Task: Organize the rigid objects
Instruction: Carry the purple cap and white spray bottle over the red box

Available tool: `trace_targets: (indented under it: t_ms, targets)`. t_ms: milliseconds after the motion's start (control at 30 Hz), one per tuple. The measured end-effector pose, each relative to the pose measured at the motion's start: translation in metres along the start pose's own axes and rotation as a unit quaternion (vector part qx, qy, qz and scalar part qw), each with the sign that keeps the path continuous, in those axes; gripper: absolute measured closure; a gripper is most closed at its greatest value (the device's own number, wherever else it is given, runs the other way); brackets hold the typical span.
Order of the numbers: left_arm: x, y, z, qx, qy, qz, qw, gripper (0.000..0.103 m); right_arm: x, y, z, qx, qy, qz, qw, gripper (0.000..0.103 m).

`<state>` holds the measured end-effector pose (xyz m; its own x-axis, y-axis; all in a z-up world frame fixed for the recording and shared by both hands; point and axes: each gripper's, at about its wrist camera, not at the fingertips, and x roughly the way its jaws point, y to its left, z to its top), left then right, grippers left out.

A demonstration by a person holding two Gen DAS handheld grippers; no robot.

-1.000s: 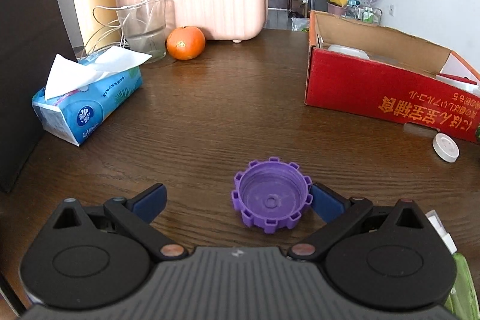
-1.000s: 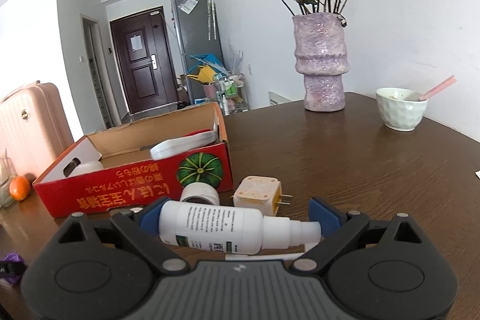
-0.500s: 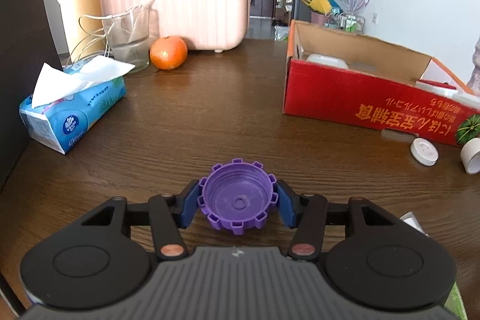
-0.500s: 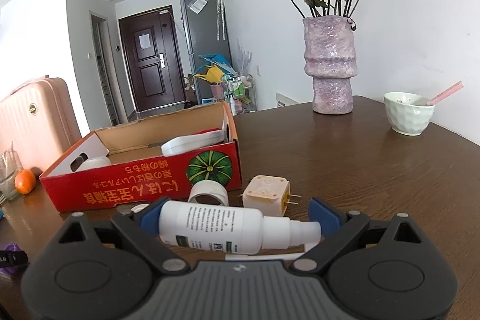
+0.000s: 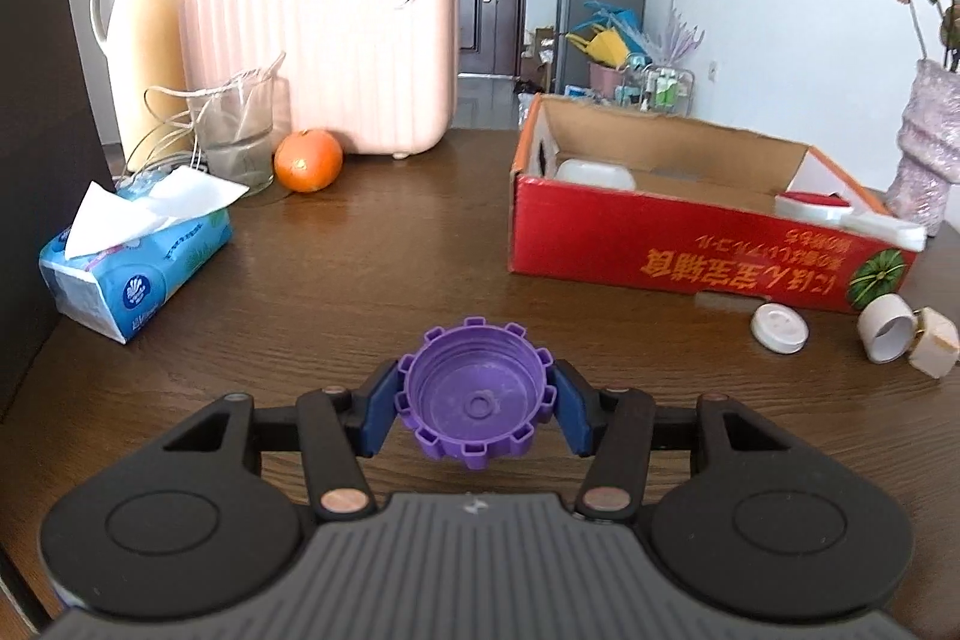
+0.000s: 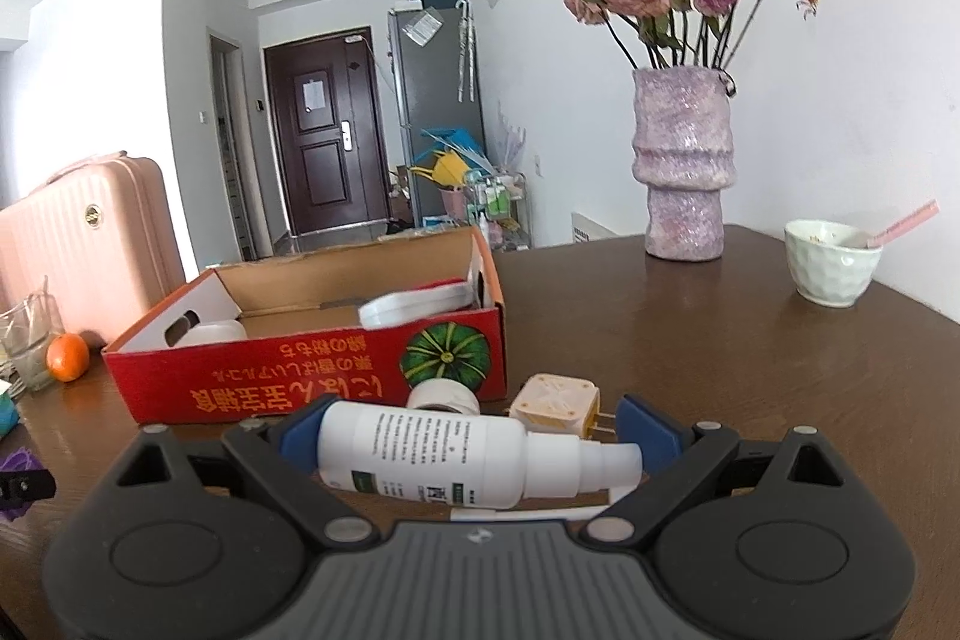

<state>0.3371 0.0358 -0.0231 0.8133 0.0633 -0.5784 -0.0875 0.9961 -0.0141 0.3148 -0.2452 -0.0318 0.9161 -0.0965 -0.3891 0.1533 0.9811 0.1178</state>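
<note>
Gripping purple cap (image 5: 477,403) between pads, left gripper (image 5: 477,409) jaws just closed from wide, cap lifted off table (image 5: 390,250); right gripper (image 6: 462,451) unchanged, clamped on white spray bottle (image 6: 444,457).

Bare table (image 5: 372,250) between tissue pack (image 5: 135,259) and box (image 5: 678,244).

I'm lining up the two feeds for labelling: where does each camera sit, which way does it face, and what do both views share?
Left wrist: sits on the left tool, looking forward and down over the wooden table; its blue pads clamp a purple cap; the tool's black body shows.
Right wrist: sits on the right tool, facing the vase and door; a white spray bottle lies crosswise, pressed between its pads; only the tool's body shows.
Shared: the red cardboard box, orange, pink suitcase.
</note>
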Motion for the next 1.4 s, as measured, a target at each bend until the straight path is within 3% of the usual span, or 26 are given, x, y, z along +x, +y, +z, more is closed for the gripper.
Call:
trace_targets:
  t_ms: [633,1100,1400]
  targets:
    - [-0.029,-0.037,0.031,-0.003,-0.051,-0.038,0.9980,0.049,-0.007,0.020,0.028,-0.035,-0.049,0.044,0.997,0.006]
    - [-0.015,-0.062,0.068,-0.018,-0.083,-0.054,0.9950,0.049,0.021,0.038,0.052,-0.055,-0.061,0.059,0.995,0.006]
    - [0.011,-0.072,0.082,-0.028,-0.079,-0.052,0.9951,0.049,0.049,0.043,0.058,-0.069,-0.054,0.059,0.994,0.006]
